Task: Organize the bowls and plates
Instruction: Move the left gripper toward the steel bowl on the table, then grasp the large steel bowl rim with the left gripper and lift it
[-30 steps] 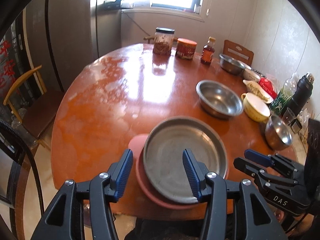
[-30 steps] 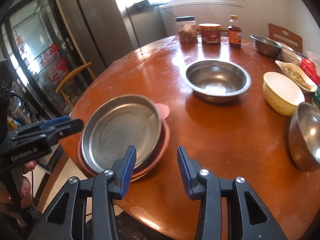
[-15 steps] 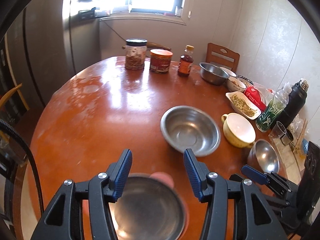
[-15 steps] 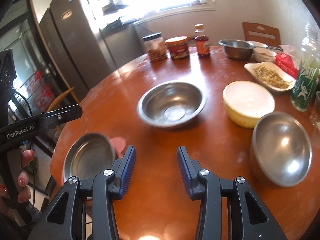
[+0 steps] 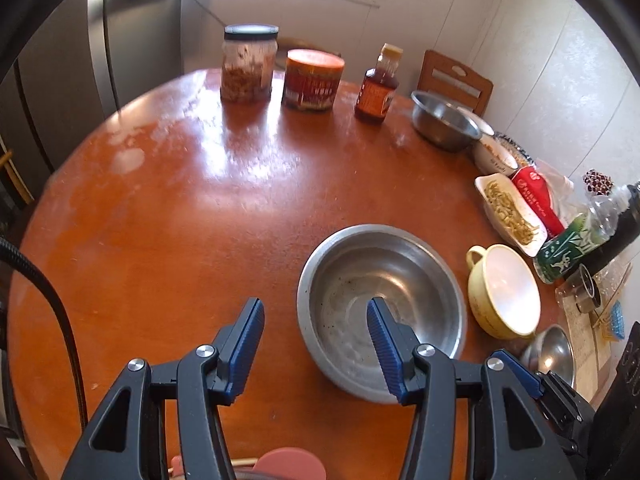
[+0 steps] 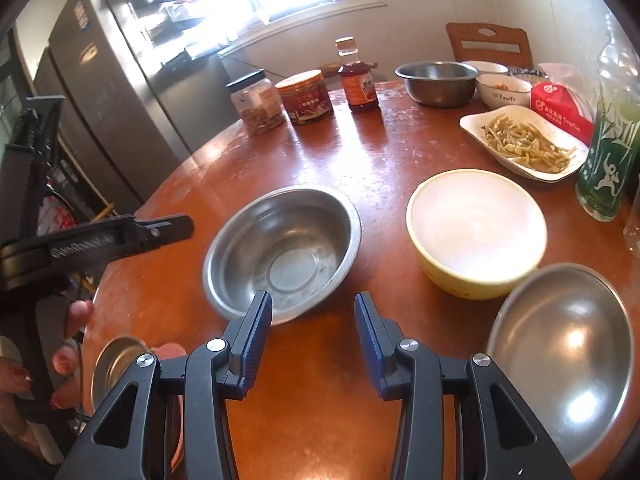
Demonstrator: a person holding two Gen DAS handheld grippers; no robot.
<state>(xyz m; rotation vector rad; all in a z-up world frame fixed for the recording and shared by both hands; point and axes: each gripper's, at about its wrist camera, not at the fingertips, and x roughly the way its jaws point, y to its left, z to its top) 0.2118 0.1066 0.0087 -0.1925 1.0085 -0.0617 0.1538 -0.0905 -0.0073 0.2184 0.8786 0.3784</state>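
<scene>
A wide steel bowl [image 5: 382, 308] sits on the round wooden table [image 5: 180, 220]; it also shows in the right wrist view [image 6: 282, 252]. My left gripper [image 5: 316, 344] is open and empty, its right finger over the bowl's near left rim. My right gripper [image 6: 313, 334] is open and empty, just short of the bowl's near rim. A yellow bowl [image 6: 476, 232] and a small steel bowl [image 6: 564, 356] stand to the right. A steel plate on a pink plate [image 6: 120, 364] lies at the near left edge.
A jar [image 5: 249, 68], a red tin [image 5: 312, 79] and a sauce bottle [image 5: 378, 84] stand at the far side. Another steel bowl [image 5: 444, 125], a dish of food [image 5: 510, 214], a red packet and a green bottle [image 5: 572, 244] line the right edge.
Both grippers moved forward over the table, away from the stacked plates and toward the wide steel bowl. The plates slid to the bottom of the views. Both grippers stayed open.
</scene>
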